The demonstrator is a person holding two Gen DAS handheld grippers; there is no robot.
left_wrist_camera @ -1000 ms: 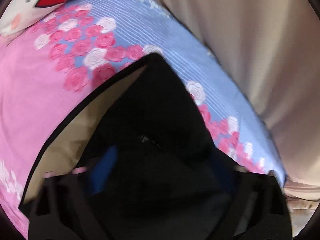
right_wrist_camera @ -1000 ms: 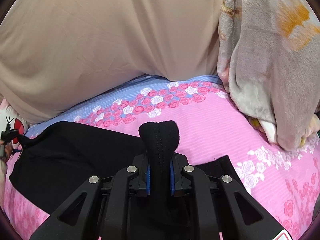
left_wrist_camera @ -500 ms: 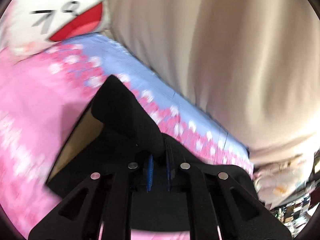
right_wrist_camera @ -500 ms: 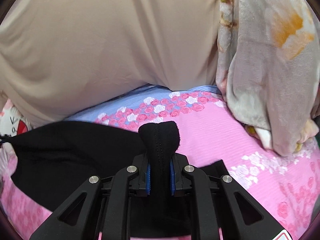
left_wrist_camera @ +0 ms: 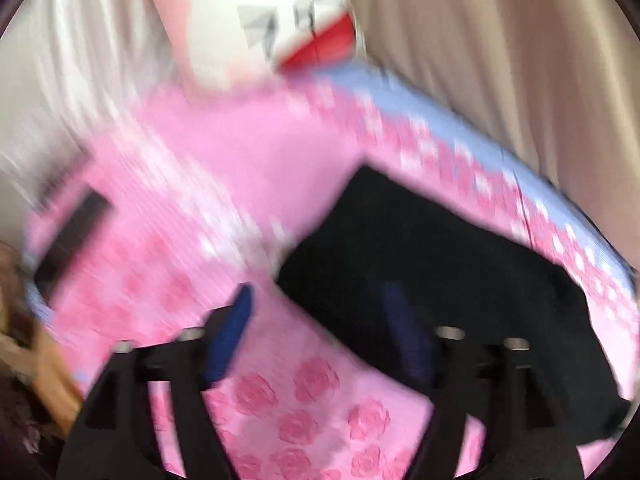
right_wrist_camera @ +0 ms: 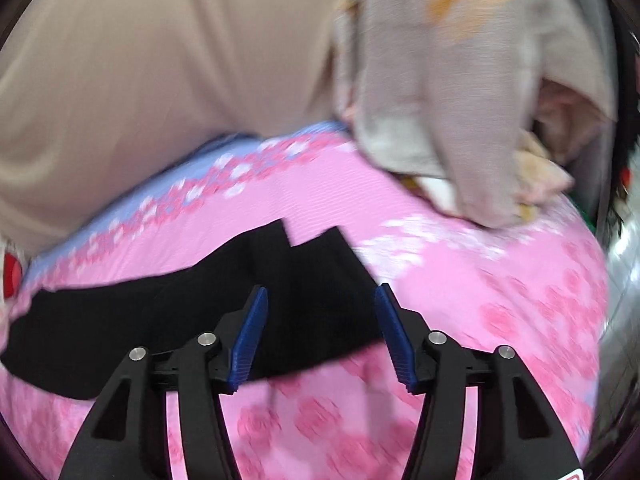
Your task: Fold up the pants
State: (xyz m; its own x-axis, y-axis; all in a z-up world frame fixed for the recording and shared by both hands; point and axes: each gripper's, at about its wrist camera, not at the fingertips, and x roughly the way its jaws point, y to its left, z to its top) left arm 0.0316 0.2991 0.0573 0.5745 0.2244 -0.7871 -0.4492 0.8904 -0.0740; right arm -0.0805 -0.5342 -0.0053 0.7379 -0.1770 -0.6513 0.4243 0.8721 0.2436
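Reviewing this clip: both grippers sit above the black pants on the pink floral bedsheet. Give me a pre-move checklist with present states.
1. Left gripper open, nothing between its fingers: ok.
2. Right gripper open, nothing held: ok.
3. Black fabric pants lie flat on the pink rose-print bedsheet: ok.
4. Fold edges aligned: not ok, the far edge shows a stepped notch.
5. Grey plush blanket apart from the pants: ok.
6. Left view sharp enough to judge wrinkles: cannot tell, it is motion-blurred.
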